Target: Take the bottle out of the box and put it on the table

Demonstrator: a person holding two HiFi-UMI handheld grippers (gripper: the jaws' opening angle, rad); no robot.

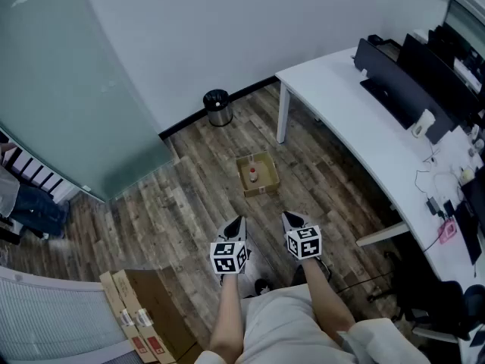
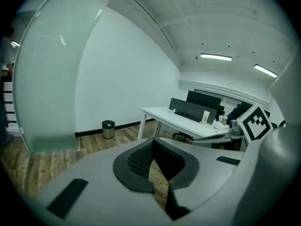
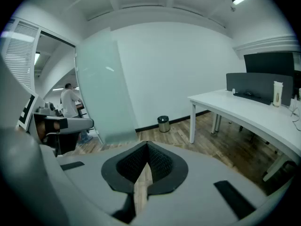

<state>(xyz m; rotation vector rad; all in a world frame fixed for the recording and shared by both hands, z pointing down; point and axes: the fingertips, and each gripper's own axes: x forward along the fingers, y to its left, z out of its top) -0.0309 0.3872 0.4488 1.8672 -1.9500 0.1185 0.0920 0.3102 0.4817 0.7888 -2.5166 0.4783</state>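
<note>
In the head view a small open cardboard box (image 1: 261, 190) sits on the wooden floor, with a small bottle (image 1: 252, 175) with a red cap standing upright inside it. My left gripper (image 1: 236, 223) and right gripper (image 1: 291, 218) hover side by side short of the box, both pointing toward it and apart from it. Each has its jaws together and holds nothing. The left gripper (image 2: 153, 142) and the right gripper (image 3: 147, 146) show closed tips in their own views. Their bodies hide the box and bottle there.
A long white table (image 1: 356, 120) with dark screens (image 1: 402, 82) and cables runs along the right. A black waste bin (image 1: 218, 108) stands by the wall beyond the box. Flat cardboard cartons (image 1: 144, 309) lie at the lower left. A frosted glass partition (image 1: 68, 89) stands at the left.
</note>
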